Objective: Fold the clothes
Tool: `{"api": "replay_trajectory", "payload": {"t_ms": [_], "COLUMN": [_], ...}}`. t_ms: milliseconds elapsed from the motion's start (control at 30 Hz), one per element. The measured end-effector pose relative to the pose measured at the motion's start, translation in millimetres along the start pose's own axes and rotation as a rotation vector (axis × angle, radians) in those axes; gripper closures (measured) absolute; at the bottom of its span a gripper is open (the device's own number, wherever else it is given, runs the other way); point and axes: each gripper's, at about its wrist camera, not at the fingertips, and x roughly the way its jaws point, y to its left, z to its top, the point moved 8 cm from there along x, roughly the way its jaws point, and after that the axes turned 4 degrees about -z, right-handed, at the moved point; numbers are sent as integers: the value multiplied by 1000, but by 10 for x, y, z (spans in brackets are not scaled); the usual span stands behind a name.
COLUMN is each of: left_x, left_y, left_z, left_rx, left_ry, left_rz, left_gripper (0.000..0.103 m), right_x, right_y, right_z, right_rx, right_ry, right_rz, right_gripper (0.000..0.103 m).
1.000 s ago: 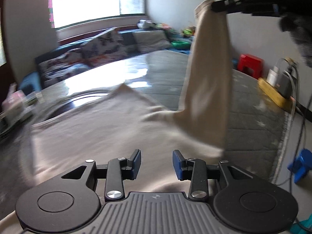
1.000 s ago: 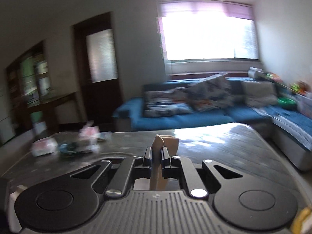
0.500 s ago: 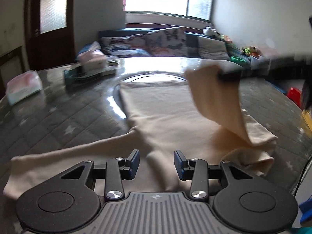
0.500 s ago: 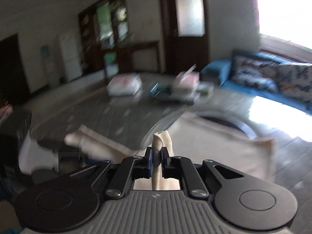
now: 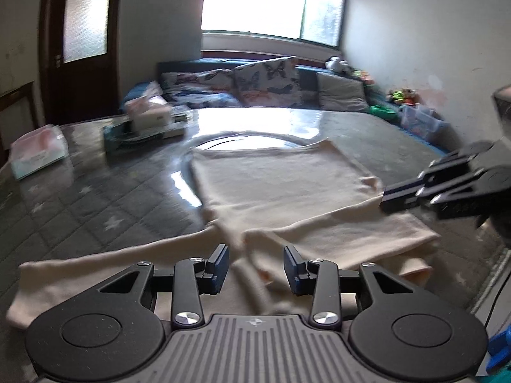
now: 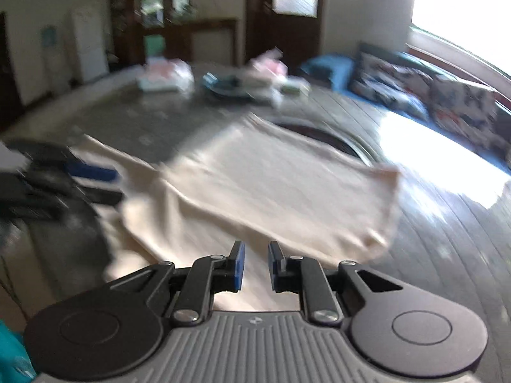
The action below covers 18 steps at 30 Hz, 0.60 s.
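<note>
Shirt (image 5: 274,188) lengthwise, hem toward window

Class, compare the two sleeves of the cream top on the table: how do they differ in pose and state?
The left sleeve lies stretched straight out across the quilted table cover, away from the body; the right sleeve is folded inward over the garment. The left sleeve is a single flat layer; the right sleeve makes a doubled edge at its fold. Both are the same cream fabric, and neither is gripped: the left gripper and right gripper are open.
</note>
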Motion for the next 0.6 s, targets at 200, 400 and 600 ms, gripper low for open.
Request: {"api": "replay_trajectory", "payload": {"t_ms": [200,400,600], "left_x": [235,519,666], "left_y": [-315,-327,-244], "left_z": [70,11,66], "left_rx": [79,82,21], "left_ry": [20,112,117], "left_rz": [-81,-97,-85], "left_gripper": [75,75,75], "right_x": [142,110,393], "right_y": [-309,-421,-549], "right_z": [-368,-210,-93], "right_rx": [58,73,114], "right_ry": [75,18,10], "right_rz": [-59,-54,-61], "right_gripper": [88,88,88]}}
